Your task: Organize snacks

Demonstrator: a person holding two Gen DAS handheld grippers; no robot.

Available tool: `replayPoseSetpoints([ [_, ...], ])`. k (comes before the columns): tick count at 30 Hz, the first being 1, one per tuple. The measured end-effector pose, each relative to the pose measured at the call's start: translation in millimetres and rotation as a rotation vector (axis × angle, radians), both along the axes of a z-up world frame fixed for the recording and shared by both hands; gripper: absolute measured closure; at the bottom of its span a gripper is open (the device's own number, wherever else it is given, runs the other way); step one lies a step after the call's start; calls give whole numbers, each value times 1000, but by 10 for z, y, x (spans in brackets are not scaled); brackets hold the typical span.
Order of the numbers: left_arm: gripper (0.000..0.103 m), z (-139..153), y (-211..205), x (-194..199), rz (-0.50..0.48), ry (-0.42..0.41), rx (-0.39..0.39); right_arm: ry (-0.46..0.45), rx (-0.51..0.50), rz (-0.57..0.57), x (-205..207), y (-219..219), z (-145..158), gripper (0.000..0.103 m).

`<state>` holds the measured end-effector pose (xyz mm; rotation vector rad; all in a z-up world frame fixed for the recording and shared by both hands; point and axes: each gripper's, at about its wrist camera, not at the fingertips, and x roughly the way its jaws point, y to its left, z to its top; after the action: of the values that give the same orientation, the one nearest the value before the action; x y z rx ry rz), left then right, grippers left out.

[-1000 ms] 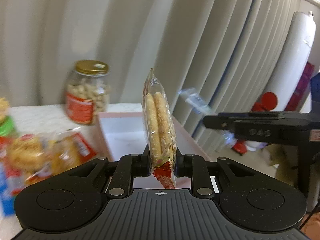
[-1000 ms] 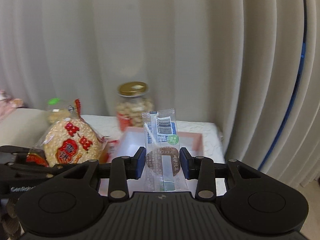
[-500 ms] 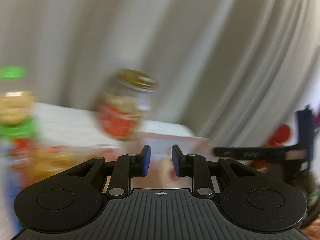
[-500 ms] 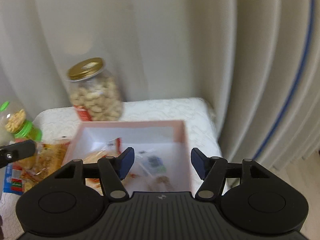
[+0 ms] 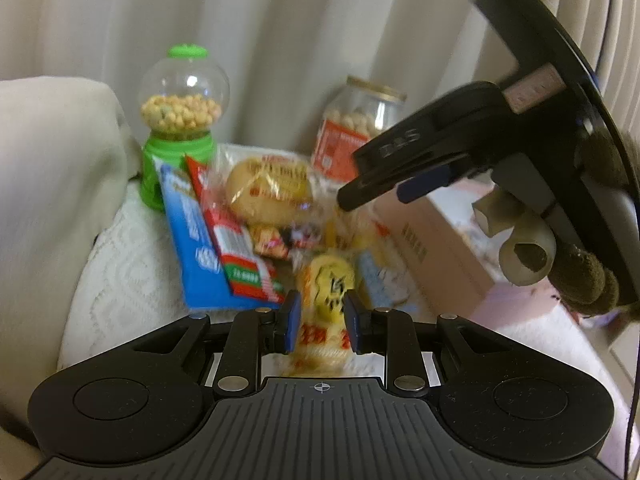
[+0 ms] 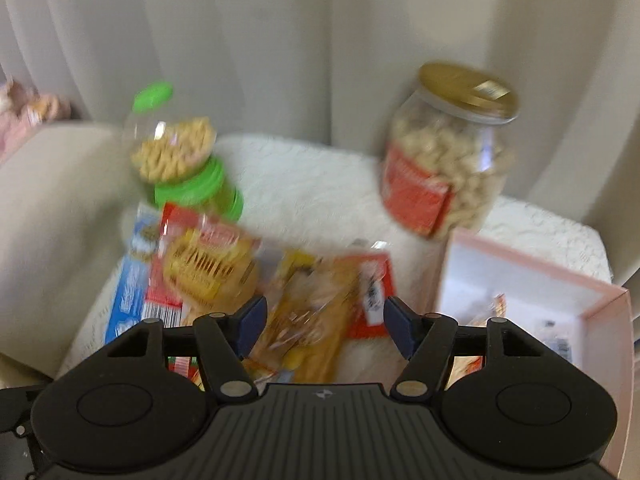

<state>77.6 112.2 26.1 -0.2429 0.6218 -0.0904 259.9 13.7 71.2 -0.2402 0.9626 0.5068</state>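
A loose pile of snack packets (image 5: 280, 216) lies on the white-covered table. My left gripper (image 5: 322, 320) hovers low over a yellow packet (image 5: 328, 280). Its jaws stand narrowly apart and the packet shows through the gap, with the pads not pressing on it. My right gripper (image 6: 324, 320) is open wide above a yellow-orange packet (image 6: 316, 312) in the same pile (image 6: 248, 280). The left wrist view catches the right gripper (image 5: 372, 192) from the side, above the pile. The pink box (image 6: 600, 292) at the right holds a few packets (image 6: 556, 340).
A gold-lidded peanut jar (image 6: 444, 160) and a green candy dispenser (image 6: 180, 160) stand at the back, against the curtain. A blue pack (image 5: 192, 232) lies at the pile's left. A pale cushion (image 5: 48, 160) borders the table's left side. The box wall (image 5: 440, 240) stands close to the right of the pile.
Both grippers let go of their packets at the pink box: the left a stick-biscuit packet, the right a clear barcoded one. Both then swung left and down over the pile.
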Motion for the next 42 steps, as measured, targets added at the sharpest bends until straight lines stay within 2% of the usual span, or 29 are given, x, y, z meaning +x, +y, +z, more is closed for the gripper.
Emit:
replayPoseSetpoints([
  [2, 75, -32, 3, 39, 3, 37, 22, 20, -69, -3, -18, 122, -104, 44],
  [5, 72, -71, 9, 96, 1, 56, 27, 36, -112, -31, -45, 223, -194, 44],
  [7, 72, -53, 20, 61, -17, 63, 12, 22, -108, -52, -64, 224, -129, 44],
  [9, 72, -36, 31, 61, -29, 54, -11, 0, -60, -44, -96, 199, 4, 43],
  [10, 72, -27, 24, 73, -31, 53, -11, -14, -27, -28, -118, 190, 90, 42],
  [13, 72, 15, -78, 125, -30, 53, 32, -42, 44, 25, -134, 284, 233, 24],
  [14, 72, 7, -116, 158, -25, 55, 56, -44, 58, 35, -118, 363, 237, 22],
  [17, 70, -20, -148, 161, -23, 56, 76, 6, 37, 20, 21, 651, 106, 22],
  [20, 62, -52, -83, 141, -13, 58, 59, 117, 19, -29, 164, 791, -124, 21],
  [22, 58, -61, -47, 149, -6, 65, 43, 124, 43, -48, 179, 749, -138, 22],
  [23, 58, -69, -40, 162, -6, 68, 36, 123, 53, -43, 168, 716, -105, 29],
  [25, 58, -85, -31, 209, -11, 76, 23, 133, 80, -27, 123, 597, -17, 34],
  [29, 58, -186, -26, 277, -47, 98, -24, 111, 135, -30, -38, 288, 250, 36],
  [31, 61, -221, -29, 258, -42, 103, -36, 91, 148, -31, -171, 124, 357, 36],
  [36, 76, -211, 30, 9, -47, 104, -161, 95, 152, -4, -543, -187, 401, 36],
  [40, 77, -178, -66, -272, -50, 101, -141, 96, 148, 23, -830, -364, 343, 36],
  [42, 77, -158, -107, -442, -60, 105, -158, 92, 150, 38, -979, -455, 305, 36],
])
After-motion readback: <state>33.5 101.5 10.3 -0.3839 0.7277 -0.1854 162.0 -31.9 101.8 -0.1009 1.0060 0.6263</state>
